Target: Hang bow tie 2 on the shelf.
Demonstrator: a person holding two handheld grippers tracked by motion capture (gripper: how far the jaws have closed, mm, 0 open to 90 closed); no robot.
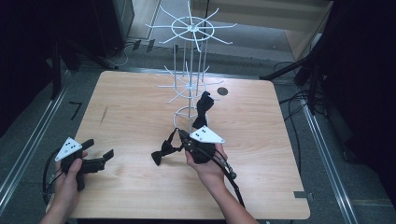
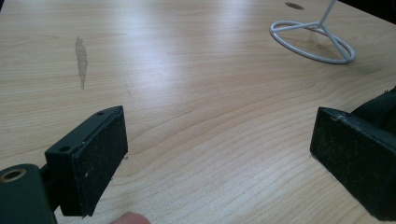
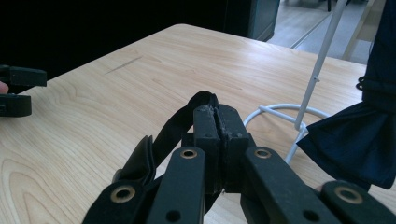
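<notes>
Right gripper point(image 1: 180, 135) near table point(image 1: 130, 107) centre, jaws pressed together on the strap of a black bow tie point(image 1: 161, 152); the bow lies on the wood just left of it. Second bow tie point(image 1: 202, 105) hangs on white wire rack point(image 1: 189, 70). Left gripper point(image 1: 99, 149) gapes wide, holding nothing, well apart at left edge.

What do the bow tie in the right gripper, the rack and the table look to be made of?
Bow tie: black cloth, matte, drooping in soft folds, probably fabric. Rack: thin white-coated wire, likely metal, with a slight sheen. Table: pale wood or wood-look laminate, visible grain, smooth with soft glare.
</notes>
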